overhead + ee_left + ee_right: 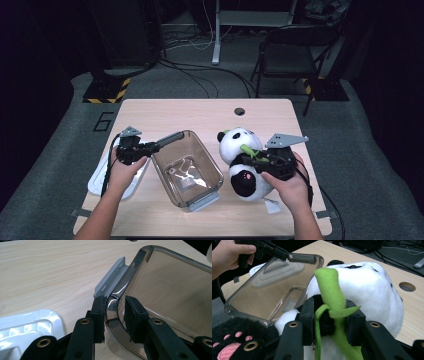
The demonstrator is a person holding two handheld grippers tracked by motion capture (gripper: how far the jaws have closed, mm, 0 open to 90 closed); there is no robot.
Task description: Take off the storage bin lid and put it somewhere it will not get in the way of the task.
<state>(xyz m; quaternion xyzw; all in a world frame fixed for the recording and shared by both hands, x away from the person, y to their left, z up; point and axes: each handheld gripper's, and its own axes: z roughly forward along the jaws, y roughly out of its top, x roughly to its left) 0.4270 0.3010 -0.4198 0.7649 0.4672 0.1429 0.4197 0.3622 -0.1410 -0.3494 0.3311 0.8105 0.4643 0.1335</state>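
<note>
A smoky clear plastic container (210, 157) lies tilted at the table's middle. My left gripper (156, 146) is shut on its far-left rim; in the left gripper view the jaws (115, 315) stand on either side of the container's (162, 290) curved wall. To the right lies a black-and-white panda plush (240, 142) with a green felt bamboo stalk (248, 150). My right gripper (247, 157) is shut on the panda's black arm and the stalk (332, 290), jaws (329, 320) pressed on both sides. The panda's head (372, 290) rises just behind them.
A white lid (97, 182) lies at the table's left edge, under my left hand. Grey clips sit on the container's ends (202, 201) (110, 280). A round cable hole (239, 111) marks the table's far side. A folding chair (295, 55) and cables stand on the floor beyond.
</note>
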